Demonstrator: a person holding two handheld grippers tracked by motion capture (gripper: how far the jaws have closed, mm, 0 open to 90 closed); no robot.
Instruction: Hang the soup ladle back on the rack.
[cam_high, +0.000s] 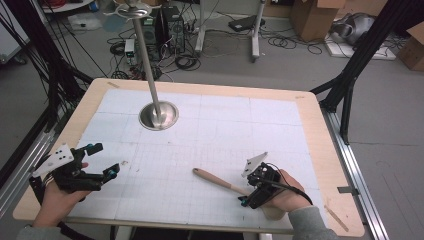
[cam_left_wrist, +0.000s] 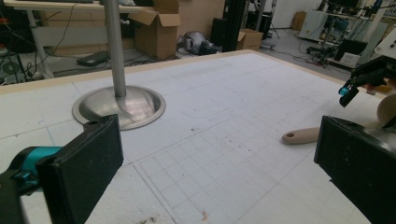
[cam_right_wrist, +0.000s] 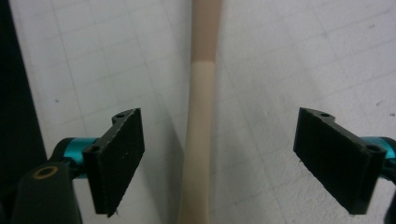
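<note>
Wooden spoon (cam_high: 216, 180) flat on tabletop (cam_high: 215, 130), near right; right tongs (cam_right_wrist: 219, 158) wide astride its handle, pads clear. Left tongs (cam_left_wrist: 215, 163) wide, empty.

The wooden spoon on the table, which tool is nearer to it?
Right. The right tool sits directly over the wooden spoon, its jaws open either side of the handle. The left tool is far off at the table's left edge.

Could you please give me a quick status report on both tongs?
Right tongs open, straddling the beige wooden-handled spatula, not gripping. Left tongs open, idle. Nothing in the way.
</note>
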